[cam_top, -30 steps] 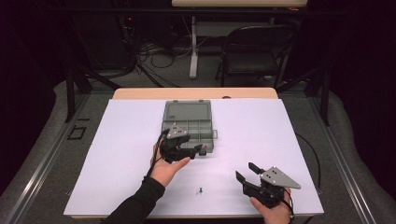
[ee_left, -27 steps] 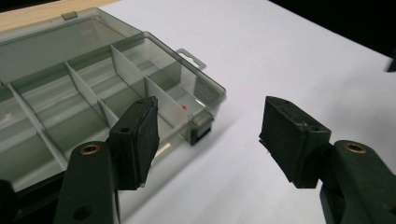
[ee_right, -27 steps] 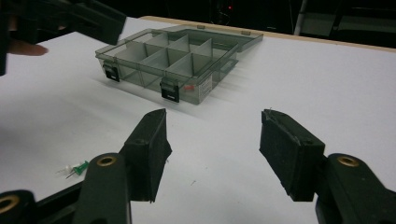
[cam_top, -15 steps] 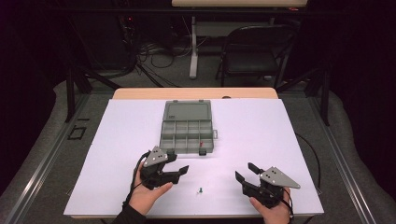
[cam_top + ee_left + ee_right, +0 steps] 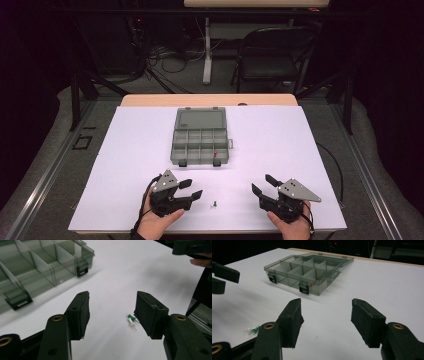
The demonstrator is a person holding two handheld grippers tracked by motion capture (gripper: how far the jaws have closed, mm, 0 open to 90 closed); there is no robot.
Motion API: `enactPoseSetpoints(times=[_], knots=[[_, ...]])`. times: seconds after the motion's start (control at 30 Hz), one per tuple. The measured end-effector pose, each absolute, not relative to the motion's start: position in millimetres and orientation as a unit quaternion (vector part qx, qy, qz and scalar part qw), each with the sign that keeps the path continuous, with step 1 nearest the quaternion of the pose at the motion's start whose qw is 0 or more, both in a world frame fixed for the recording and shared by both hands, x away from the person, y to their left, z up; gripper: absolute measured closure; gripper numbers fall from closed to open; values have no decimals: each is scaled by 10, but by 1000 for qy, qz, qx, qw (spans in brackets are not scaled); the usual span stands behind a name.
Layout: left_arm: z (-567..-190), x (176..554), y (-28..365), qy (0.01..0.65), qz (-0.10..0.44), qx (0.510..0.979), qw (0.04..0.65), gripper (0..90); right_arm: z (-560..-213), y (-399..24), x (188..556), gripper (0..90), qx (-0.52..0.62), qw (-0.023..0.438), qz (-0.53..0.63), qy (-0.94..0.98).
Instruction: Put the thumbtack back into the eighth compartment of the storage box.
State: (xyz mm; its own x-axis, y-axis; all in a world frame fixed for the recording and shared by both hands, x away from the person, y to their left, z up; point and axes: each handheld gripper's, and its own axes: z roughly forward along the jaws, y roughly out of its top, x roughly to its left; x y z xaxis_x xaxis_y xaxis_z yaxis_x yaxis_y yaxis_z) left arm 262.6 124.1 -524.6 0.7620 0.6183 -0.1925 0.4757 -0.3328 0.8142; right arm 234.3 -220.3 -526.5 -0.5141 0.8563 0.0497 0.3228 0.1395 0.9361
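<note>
Near edge, left: left gripper (image 5: 192, 189), held in a hand (image 5: 159, 224), jaws wide apart and holding nothing. One second ago it was at the box's near rim; half a second ago it was partway back; now it sits low at the near edge, jaws aimed right toward the pins.

Near edge, right: right gripper (image 5: 264, 185), jaws likewise spread wide and empty, resting where it was a second ago.

Between the two grippers: push pins (image 5: 214, 204), one green and one pale, lying together on the white surface (image 5: 125, 150). In the left gripper view they lie just beside the right-hand jaw, not yet between the pads (image 5: 130, 320); in the right gripper view they show at lower left (image 5: 254, 330).

Middle of surface: compartment box (image 5: 202, 136), grey, clear, lid folded back on the far side, latches toward the near side. A small red item (image 5: 215, 153) sits in its near right compartment.

Reading: one drop-off appears finished; the left gripper seems lined up for the next pick, needing a slight shift to straddle the pins.
</note>
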Motion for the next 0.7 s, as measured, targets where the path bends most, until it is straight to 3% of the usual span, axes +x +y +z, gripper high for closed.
enactPoseSetpoints(times=[0.7], knots=[[-5535, 2532, 847, 318, 29, 854, 412, 648, -5263, -2207, 2342, 410, 416, 263, 507, 707]])
